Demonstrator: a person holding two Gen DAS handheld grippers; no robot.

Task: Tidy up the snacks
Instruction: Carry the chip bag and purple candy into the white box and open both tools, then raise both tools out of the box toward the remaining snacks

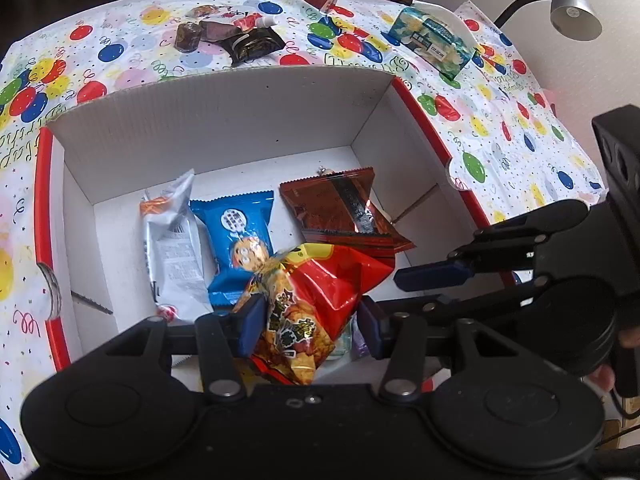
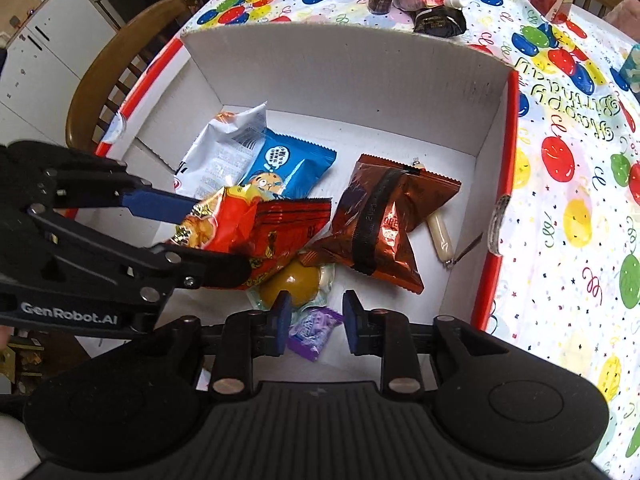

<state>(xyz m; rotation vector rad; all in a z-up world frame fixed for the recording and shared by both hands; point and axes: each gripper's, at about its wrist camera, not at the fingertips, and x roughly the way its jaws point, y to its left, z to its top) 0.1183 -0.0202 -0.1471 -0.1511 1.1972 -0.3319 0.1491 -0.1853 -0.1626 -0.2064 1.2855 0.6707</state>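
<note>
1. Box (image 2: 344,68) takes up mid-table, the collection bin; several snacks already inside.
2. Left gripper (image 1: 307,322) pinches red bag (image 1: 316,300) over box, prob. to drop in.
3. Right gripper (image 2: 315,318) parted, empty, above purple candy (image 2: 310,330).

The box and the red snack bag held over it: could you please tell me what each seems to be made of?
The box looks like corrugated cardboard, matt white inside: fluting shows along its cut top edge. The red snack bag, clamped in the left gripper, appears to be thin glossy plastic or foil film: it crinkles and catches bright highlights.
</note>
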